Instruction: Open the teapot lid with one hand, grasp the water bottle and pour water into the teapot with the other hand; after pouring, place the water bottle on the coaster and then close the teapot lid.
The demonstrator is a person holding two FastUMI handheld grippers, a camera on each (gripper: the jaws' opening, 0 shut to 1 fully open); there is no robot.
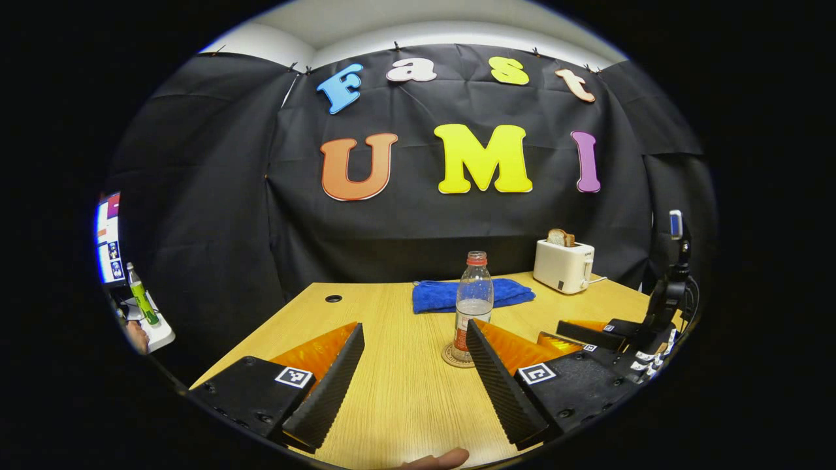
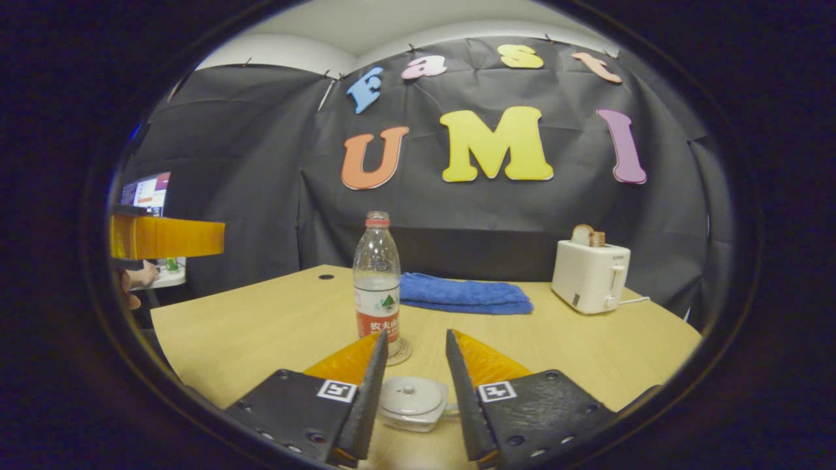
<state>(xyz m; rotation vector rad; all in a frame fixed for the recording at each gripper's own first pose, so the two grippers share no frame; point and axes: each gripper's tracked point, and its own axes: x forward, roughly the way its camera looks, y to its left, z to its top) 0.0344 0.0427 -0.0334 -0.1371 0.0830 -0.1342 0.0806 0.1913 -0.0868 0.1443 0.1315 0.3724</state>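
Counter of pale wood carried everything, backed by the black cloth wall. Water bottle stood upright on a round coaster near the counter's middle, cap on, about a third full; in the left gripper view the same water bottle rose from the coaster just behind the right-hand finger.

Teapot, small and white, sat low at the near edge in the right gripper view, its lid seated on top with the knob up. Right gripper hung above it, jaws spread, one finger to each side of the pot; whether either finger touched the pot could not be told. Bottle stood just beyond the left finger, apart from it.

Left gripper was held over bare counter, jaws spread wide, nothing between them. To its right in that view the right gripper lay low near the counter's right side.

Folded blue towel lay behind the bottle toward the far edge. White toaster stood at far right with a slice of bread sticking up from its slot. At far left, off the counter, a lit screen and a person's hand on a small white surface.
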